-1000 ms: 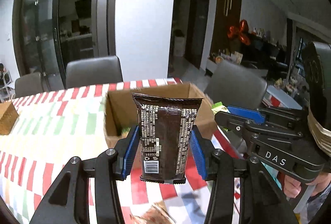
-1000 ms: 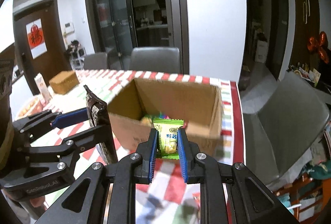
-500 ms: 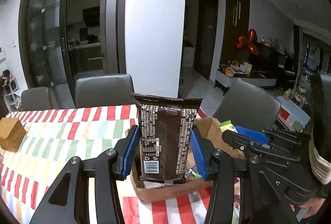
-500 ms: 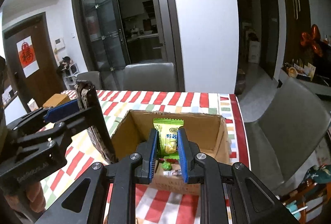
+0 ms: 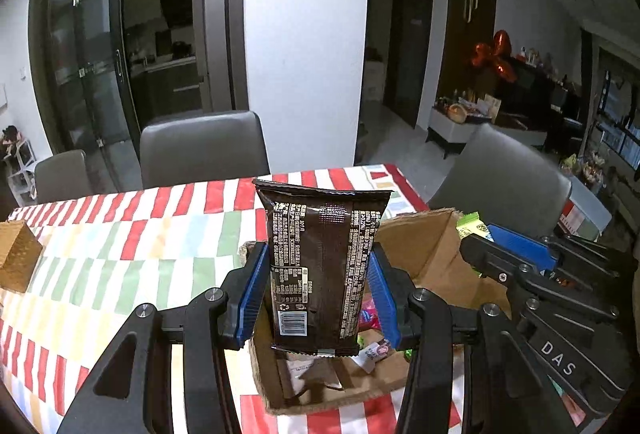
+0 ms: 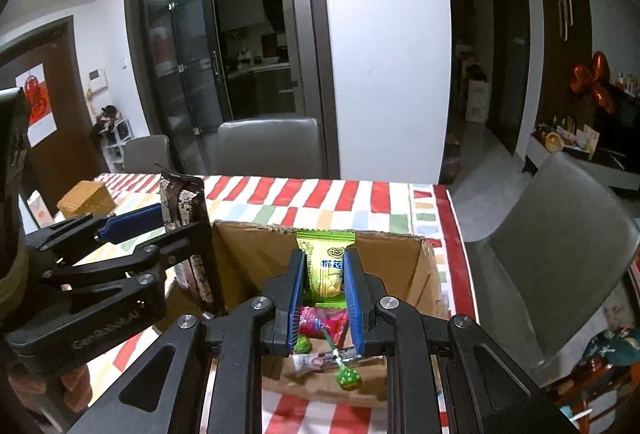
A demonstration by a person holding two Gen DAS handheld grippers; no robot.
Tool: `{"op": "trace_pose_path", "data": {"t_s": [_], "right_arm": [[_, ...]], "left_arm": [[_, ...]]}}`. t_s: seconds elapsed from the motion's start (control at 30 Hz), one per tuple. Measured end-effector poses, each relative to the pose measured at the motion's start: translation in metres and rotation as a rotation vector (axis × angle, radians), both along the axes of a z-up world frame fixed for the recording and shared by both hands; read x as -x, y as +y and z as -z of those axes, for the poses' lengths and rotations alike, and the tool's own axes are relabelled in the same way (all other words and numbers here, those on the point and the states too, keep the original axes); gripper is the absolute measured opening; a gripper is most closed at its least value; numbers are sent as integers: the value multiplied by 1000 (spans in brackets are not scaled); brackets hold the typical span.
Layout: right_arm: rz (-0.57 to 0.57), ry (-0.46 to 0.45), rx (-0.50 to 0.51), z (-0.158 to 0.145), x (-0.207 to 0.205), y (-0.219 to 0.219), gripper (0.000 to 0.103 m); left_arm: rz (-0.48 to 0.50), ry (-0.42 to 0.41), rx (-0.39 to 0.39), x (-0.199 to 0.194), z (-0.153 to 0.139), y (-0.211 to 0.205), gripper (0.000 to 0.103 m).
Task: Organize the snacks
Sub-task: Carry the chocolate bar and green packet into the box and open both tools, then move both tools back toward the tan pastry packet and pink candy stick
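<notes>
With both grippers poised over the open brown cardboard box [image 6: 404, 266], I risk clashing them or dropping wide. My left gripper [image 5: 318, 298] clamps one tall dark-brown snack packet [image 5: 322, 270]; my right gripper [image 6: 325, 294] pinches one small green candy sachet [image 6: 326, 266]. Inside I count two green lollipops [image 6: 347, 378] and one pink wrapper [image 6: 322, 322].

The tall dark brown foil snack packet [image 5: 322, 274] hides much of the open brown cardboard box [image 5: 424, 258]; its small white print is unreadable. The striped counter [image 5: 120, 254] runs off-frame.
</notes>
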State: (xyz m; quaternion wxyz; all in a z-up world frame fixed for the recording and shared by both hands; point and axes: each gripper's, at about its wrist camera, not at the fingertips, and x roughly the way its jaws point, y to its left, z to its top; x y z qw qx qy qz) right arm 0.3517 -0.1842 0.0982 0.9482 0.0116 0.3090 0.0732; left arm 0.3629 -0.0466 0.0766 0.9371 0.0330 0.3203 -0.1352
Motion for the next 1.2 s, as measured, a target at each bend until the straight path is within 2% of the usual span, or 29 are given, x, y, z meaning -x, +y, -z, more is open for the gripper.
{"op": "trace_pose_path", "data": {"t_s": [0.13,0.2,0.27,0.43,0.7,0.87,1.2], "right_arm": [[8,15,8,8,-9,-2,21],[16,21,9,11,-11,-5,25],[24,21,11,11,-10,-5,49],[15,6,33,10,1,-2,50],[-11,8,49,9,32,1,50],[-23,7,82,12,60,2,55],[-48,40,126,29,112,-1,57]], "left_arm": [[-13,24,3,-9,6,-4,49],[-20,29,0,-10,9,-4,49],[-28,30,-3,-6,10,-1,53],[-45,21,-4,11,12,7,59],[-64,7,-19,58,13,19,63],[-70,0,-48,94,20,18,66],[-92,40,-50,154,43,20,72]]}}
